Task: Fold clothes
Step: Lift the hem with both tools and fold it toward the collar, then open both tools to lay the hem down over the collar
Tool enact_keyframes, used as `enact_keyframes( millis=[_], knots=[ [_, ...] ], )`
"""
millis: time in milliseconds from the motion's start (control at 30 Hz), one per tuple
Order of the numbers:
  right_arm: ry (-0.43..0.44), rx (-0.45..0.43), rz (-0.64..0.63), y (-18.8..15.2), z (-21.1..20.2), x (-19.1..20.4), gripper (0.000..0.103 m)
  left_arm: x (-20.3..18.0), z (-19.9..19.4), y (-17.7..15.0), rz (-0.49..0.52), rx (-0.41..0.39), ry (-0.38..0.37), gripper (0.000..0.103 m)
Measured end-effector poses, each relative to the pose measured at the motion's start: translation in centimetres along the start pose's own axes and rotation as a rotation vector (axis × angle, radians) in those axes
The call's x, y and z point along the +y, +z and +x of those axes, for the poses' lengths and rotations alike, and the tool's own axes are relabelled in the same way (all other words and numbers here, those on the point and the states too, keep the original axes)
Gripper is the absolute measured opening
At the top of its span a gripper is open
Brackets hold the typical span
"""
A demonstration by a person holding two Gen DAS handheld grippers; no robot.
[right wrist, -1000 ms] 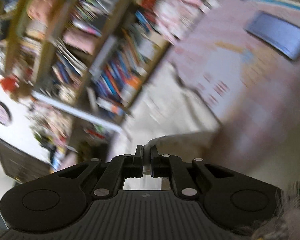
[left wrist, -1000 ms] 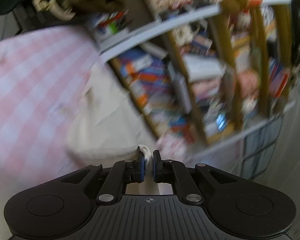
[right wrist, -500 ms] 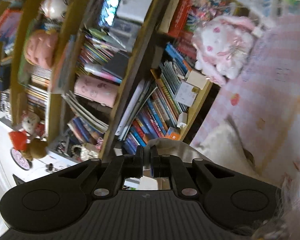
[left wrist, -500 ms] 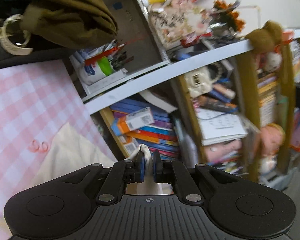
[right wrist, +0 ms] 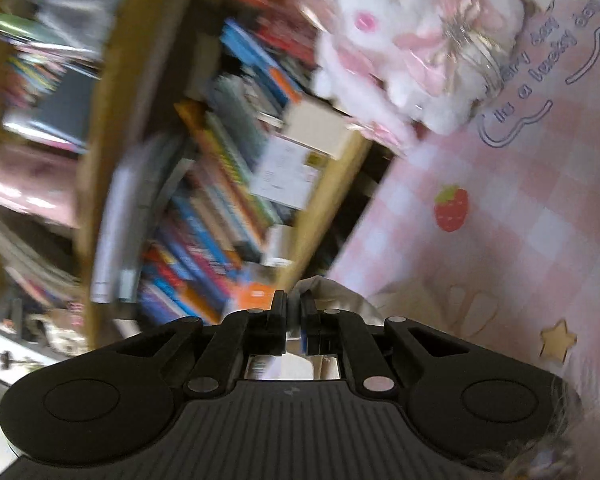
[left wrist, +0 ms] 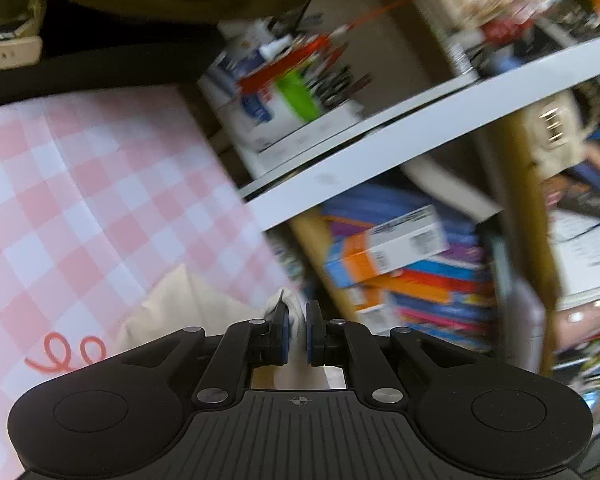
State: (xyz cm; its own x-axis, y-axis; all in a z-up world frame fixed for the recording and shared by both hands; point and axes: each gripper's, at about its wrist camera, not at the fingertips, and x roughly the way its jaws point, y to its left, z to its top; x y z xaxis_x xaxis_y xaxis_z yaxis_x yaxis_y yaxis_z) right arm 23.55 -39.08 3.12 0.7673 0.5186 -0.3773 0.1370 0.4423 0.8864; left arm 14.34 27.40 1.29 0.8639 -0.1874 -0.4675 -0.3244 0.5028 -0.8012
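Pink-checked cloth [left wrist: 80, 208] underneath, strawberry print [right wrist: 451, 208]; crowded bookshelves [left wrist: 400, 264] behind, plush rabbit [right wrist: 412, 40] on top. Left gripper [left wrist: 295, 334] and right gripper [right wrist: 293, 320] each pinched narrow on cream garment [left wrist: 188, 308], lifted off cloth.

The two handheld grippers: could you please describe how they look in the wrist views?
Both match: the left gripper and right gripper have a matte black ribbed body, two round raised discs at the sides, silver pivot screws and black linkage arms. The fingers carry blue pads. A small crosshair marking sits at the left body's centre.
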Motion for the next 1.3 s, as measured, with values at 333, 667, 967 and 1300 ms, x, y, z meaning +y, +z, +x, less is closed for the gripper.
enact_keyframes(
  millis=[333,667,967,1300],
  knots=[
    [-0.356,0.090,-0.395,-0.9,5.5,1.4,0.075,-3.3,1.7,-1.9,0.352,0.045,0.274,0.067],
    [-0.597,0.027,-0.941,-9.6,5.2,5.5,0.103,-9.2,-1.4,-11.3,0.903,-0.024,0.321,0.095],
    [-0.486,0.040,-0.993,-17.0,6.4,6.0,0.103,-10.0,1.5,-17.5,1.012,0.124,0.256,0.094],
    [-0.522,0.200,-1.030,-20.5,10.0,5.0,0.103,-9.5,4.9,-18.8,1.039,0.244,0.302,0.057]
  ],
)
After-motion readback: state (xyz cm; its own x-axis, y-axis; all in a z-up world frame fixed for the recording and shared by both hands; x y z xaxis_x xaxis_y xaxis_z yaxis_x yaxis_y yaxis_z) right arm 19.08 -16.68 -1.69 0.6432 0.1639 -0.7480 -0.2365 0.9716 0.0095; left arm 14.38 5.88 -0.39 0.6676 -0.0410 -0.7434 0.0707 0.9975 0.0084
